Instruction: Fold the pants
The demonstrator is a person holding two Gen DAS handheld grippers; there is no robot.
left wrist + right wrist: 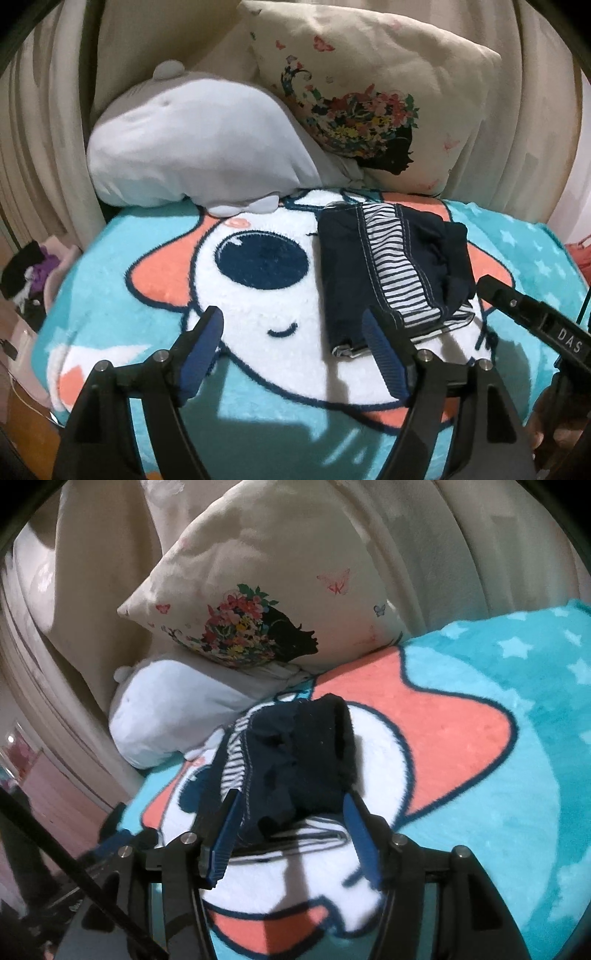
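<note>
While folded, pants (391, 266) on blanket (155, 236)

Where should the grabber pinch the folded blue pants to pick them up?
Probably the near, thick end of the pants, coming in low from the front. The layers stack there into one edge that lifts off the blanket, so the open right gripper, already around it, could catch them all.

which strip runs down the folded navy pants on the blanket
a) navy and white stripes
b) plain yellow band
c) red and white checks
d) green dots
a, the folded pants lying on the cartoon blanket show a navy and white striped panel edged with pale stitching, seen in both wrist views; the left gripper and right gripper both have their jaws open near it.
</note>
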